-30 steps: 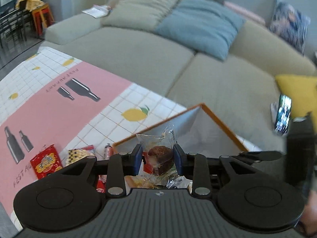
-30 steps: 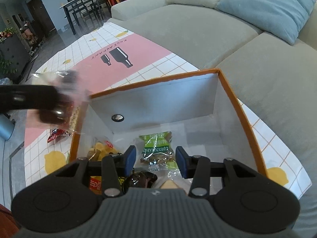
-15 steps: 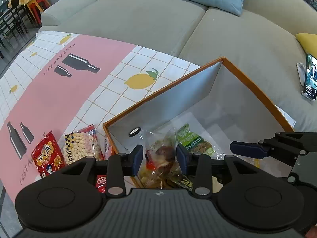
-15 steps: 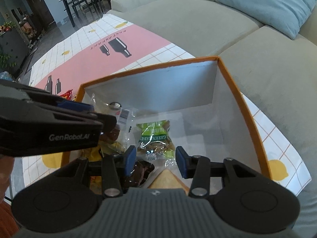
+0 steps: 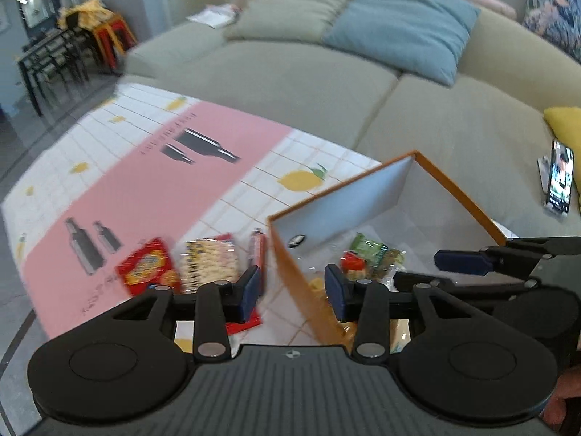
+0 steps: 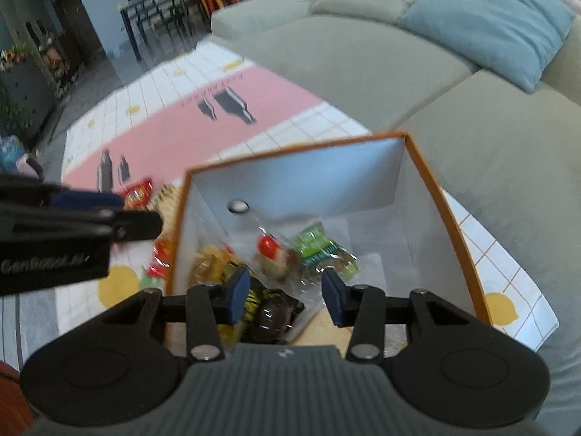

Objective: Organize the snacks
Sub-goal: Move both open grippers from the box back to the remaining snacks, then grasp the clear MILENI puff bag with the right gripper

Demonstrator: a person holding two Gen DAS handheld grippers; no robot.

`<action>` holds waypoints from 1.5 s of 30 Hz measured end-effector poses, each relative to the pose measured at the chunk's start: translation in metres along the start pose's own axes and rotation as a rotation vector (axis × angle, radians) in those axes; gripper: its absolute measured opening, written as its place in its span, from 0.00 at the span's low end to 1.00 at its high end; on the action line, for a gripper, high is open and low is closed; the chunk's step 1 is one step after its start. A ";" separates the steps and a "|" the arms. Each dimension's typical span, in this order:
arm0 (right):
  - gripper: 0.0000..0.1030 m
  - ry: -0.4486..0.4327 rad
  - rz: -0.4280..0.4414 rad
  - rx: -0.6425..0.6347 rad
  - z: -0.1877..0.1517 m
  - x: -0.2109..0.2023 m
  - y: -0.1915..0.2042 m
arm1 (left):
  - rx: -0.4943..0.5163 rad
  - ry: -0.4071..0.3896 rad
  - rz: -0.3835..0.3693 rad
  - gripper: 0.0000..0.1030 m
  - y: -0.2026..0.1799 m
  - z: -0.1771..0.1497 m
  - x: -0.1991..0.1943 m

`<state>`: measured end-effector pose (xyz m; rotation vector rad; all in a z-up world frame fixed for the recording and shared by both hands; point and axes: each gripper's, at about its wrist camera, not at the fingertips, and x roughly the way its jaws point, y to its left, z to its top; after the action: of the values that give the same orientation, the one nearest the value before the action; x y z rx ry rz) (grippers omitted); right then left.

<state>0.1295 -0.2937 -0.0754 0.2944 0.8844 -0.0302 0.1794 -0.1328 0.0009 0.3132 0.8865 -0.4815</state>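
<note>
An orange-rimmed white box [image 5: 458, 189] [image 6: 439, 189] stands on a pink and white mat. In it lie a green pack [image 6: 319, 247], a clear-wrapped brown cake with a red label [image 6: 272, 250] [image 5: 354, 263], a dark packet [image 6: 272, 312] and a yellow one. My left gripper [image 5: 293, 290] [image 6: 109, 214] hangs over the box's left wall, jaws opening, with nothing held between them. On the mat to the box's left lie a red bag [image 5: 149, 270], a yellow-dotted pack [image 5: 212, 261] and a red stick [image 5: 258, 250]. My right gripper [image 6: 285, 294] [image 5: 435, 270] is open above the box, holding nothing.
A grey-green sofa [image 5: 290, 80] with a blue cushion [image 5: 399, 25] runs behind the mat. A phone [image 5: 559, 189] stands on its right seat beside a yellow cushion. A dark dining table and chairs [image 6: 163, 11] are far left.
My left gripper let go of the clear-wrapped cake, which now lies in the box, and drew back to the left over the box wall. The right gripper rose a little.
</note>
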 end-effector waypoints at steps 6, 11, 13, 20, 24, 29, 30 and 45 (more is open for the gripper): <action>0.43 -0.109 0.068 -0.018 -0.007 -0.035 0.033 | -0.038 -0.049 0.099 0.51 0.027 -0.024 -0.034; 0.43 -0.102 0.140 -0.092 -0.011 -0.036 0.068 | -0.092 -0.015 0.111 0.52 0.066 -0.046 -0.036; 0.43 -0.087 0.159 -0.126 -0.012 -0.030 0.081 | -0.108 -0.005 0.106 0.52 0.080 -0.054 -0.035; 0.56 -0.028 0.194 -0.208 -0.007 0.008 0.120 | -0.193 0.026 0.060 0.56 0.129 -0.072 -0.018; 0.63 -0.017 0.162 -0.298 0.000 0.032 0.139 | -0.254 0.042 0.024 0.63 0.152 -0.072 -0.001; 0.63 0.015 0.150 -0.440 0.013 0.070 0.155 | -0.269 0.059 0.012 0.65 0.169 -0.062 0.027; 0.63 0.028 0.146 -0.465 0.016 0.078 0.158 | -0.272 0.065 0.007 0.65 0.173 -0.059 0.034; 0.63 0.269 0.049 -0.667 0.032 0.185 0.181 | -0.130 0.215 -0.011 0.65 0.185 -0.059 0.138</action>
<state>0.2977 -0.1113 -0.1545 -0.3108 1.1005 0.3519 0.3111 0.0135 -0.1327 0.2435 1.1239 -0.4031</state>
